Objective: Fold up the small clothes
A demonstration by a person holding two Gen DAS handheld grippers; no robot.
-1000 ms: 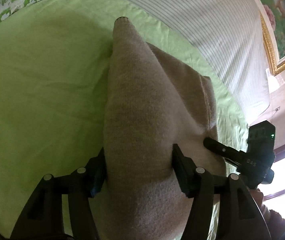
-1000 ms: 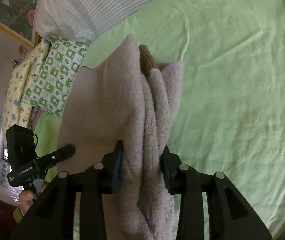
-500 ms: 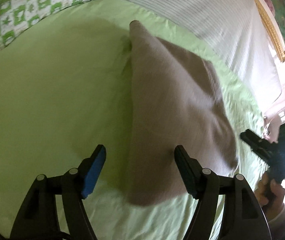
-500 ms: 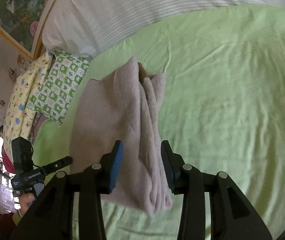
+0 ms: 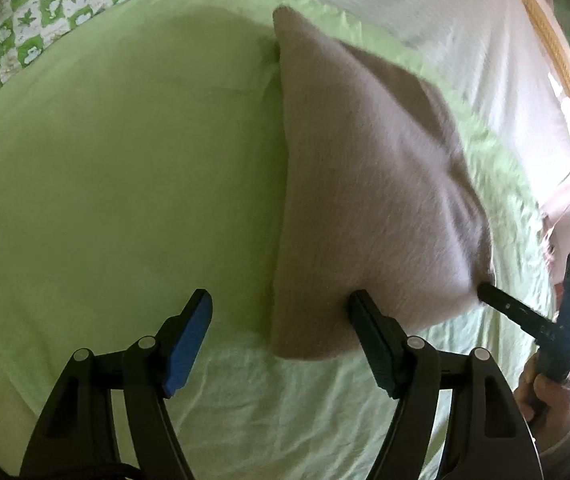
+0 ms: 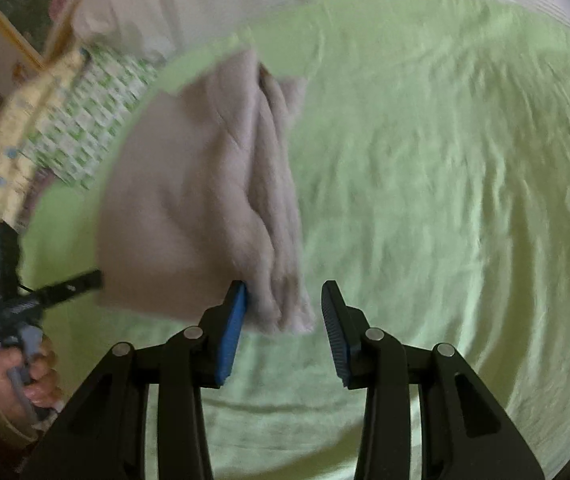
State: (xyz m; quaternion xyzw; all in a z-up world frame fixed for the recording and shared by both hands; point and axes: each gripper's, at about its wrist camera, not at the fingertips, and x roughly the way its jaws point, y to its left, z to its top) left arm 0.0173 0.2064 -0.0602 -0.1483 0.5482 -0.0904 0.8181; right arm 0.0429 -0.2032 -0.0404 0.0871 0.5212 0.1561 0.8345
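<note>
Folded beige knit garment [image 5: 369,208] lay flat on the light green bedsheet [image 5: 117,168], near the striped white bedding [image 5: 445,32]. Left gripper [image 5: 281,320] stood wide apart, its jaws having just been opening, with the garment's near corner between them, unpressed. Right gripper [image 6: 285,312] was parted and gripped nothing; the garment's layered edge lay between its fingers. A green-checked cloth [image 5: 65,4] lay at the far corner.
</note>
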